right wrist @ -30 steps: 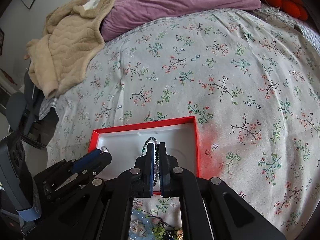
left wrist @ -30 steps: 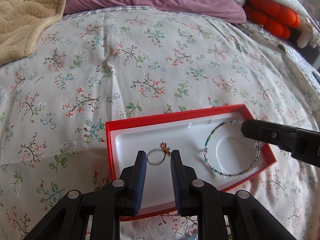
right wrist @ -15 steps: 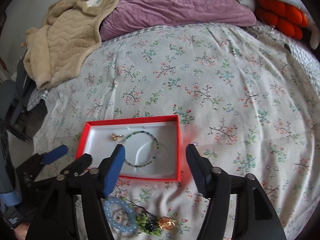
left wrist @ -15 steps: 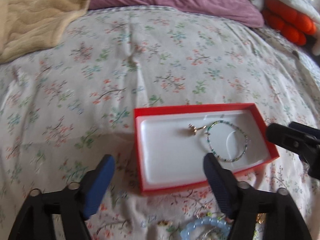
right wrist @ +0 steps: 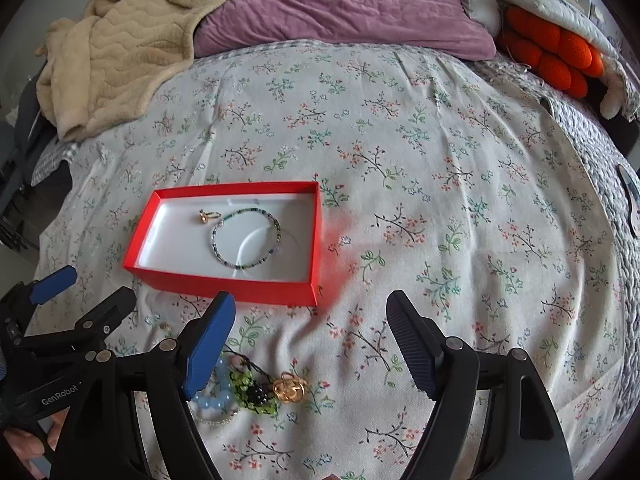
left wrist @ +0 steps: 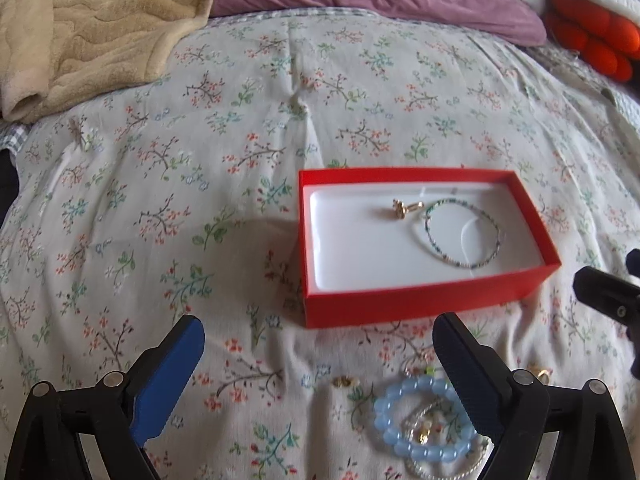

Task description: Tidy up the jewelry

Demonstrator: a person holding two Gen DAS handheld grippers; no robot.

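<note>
A red box [left wrist: 400, 303] [right wrist: 224, 282] with a white lining lies on the floral bedspread. Inside lie a gold ring [left wrist: 405, 209] [right wrist: 207, 215] and a thin green beaded bracelet [left wrist: 460, 232] [right wrist: 246, 238]. Loose jewelry lies in front of the box: a pale blue bead bracelet [left wrist: 420, 420] [right wrist: 212, 400], a gold piece [right wrist: 289, 387], green and dark beads [right wrist: 250, 390], a small gold earring [left wrist: 344, 381]. My left gripper [left wrist: 316, 356] is open and empty, below the box. My right gripper [right wrist: 308, 340] is open and empty, over the loose pile.
A beige blanket [right wrist: 120, 48] lies at the far left, a purple pillow [right wrist: 340, 4] at the back, an orange plush [right wrist: 556, 56] at the far right. The bedspread [right wrist: 440, 200] stretches right of the box.
Both grippers opened, letting go of the ring and the beaded bracelet in the box, and pulled back toward me. The loose jewelry pile came into view.
</note>
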